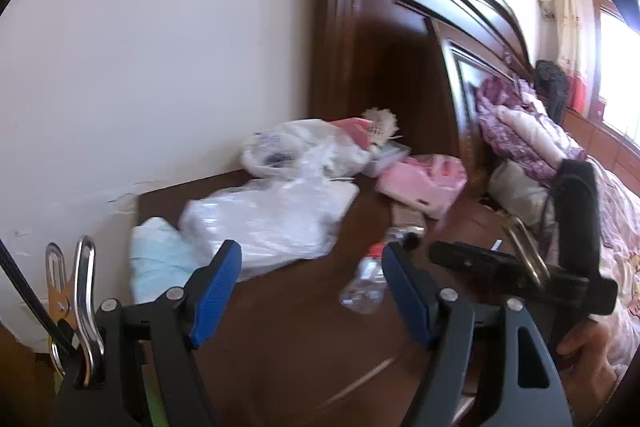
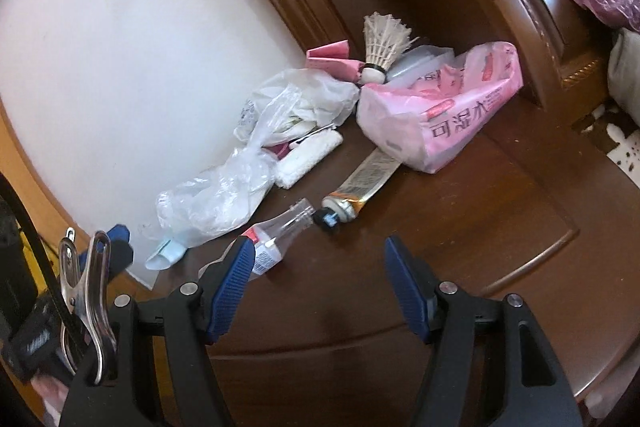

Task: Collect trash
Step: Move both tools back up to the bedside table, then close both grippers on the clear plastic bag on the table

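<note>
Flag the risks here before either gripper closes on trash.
1. The bottle is clear, round and lying on its side; it may roll or squirt out of the open right gripper.
2. The plastic bags are limp and overlap; pinching one could drag others.
3. The tube lies almost against the bottle, so a grab could catch both.

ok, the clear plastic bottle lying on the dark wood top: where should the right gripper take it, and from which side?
Grip the bottle across its body near the label, coming down from above. It lies on its side, neck toward the toothpaste tube, so fingers should straddle its width. The right gripper is open and already hovers just short of it.
</note>
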Available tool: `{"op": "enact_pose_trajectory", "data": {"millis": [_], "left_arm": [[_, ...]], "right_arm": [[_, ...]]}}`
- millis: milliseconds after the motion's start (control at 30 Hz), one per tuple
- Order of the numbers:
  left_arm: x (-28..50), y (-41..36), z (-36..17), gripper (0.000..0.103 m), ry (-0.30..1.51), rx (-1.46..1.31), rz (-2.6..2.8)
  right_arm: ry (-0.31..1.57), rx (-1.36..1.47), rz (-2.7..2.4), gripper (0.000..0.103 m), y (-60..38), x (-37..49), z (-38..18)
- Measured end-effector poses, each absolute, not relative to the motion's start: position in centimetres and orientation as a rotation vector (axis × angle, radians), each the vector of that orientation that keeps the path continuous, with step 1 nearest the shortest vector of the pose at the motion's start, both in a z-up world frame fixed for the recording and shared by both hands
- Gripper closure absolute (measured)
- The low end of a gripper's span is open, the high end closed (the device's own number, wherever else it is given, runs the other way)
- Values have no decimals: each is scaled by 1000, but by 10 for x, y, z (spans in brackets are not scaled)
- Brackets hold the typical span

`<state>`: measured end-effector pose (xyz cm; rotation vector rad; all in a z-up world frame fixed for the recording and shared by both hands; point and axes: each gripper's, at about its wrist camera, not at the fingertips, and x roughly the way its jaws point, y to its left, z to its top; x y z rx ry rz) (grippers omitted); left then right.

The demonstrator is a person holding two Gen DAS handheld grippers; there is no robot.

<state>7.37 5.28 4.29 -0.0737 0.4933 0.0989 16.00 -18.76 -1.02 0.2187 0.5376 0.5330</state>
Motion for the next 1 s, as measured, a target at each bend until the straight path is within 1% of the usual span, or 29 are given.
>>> {"op": "enact_pose_trajectory", "data": {"millis": [233, 433, 600, 667, 700, 733, 767, 900, 1000], "left_arm": [[73, 106, 42, 27, 532, -46, 210], [90, 139, 29, 27, 603, -121, 200], [120, 141, 25, 27, 650, -182, 118], [135, 145, 24, 35, 674, -226, 95], [140, 146, 23, 55, 686, -241, 81], [146, 148, 20, 86, 713, -254, 68], [148, 148, 18, 95, 732, -261, 66], [132, 149, 25, 100, 645, -317, -1], [117, 142, 37, 101, 563, -316, -45]], "right_arm": [[479, 47, 491, 35, -159, 154, -8], [455, 23, 511, 35, -144, 152, 3], [469, 41, 532, 35, -125, 161, 28], [481, 58, 530, 35, -115, 169, 36], [484, 75, 535, 35, -113, 173, 36], [494, 93, 533, 35, -110, 178, 35], [512, 113, 527, 35, -108, 184, 32], [598, 197, 547, 35, -102, 204, 16], [656, 291, 607, 35, -100, 216, 6]]}}
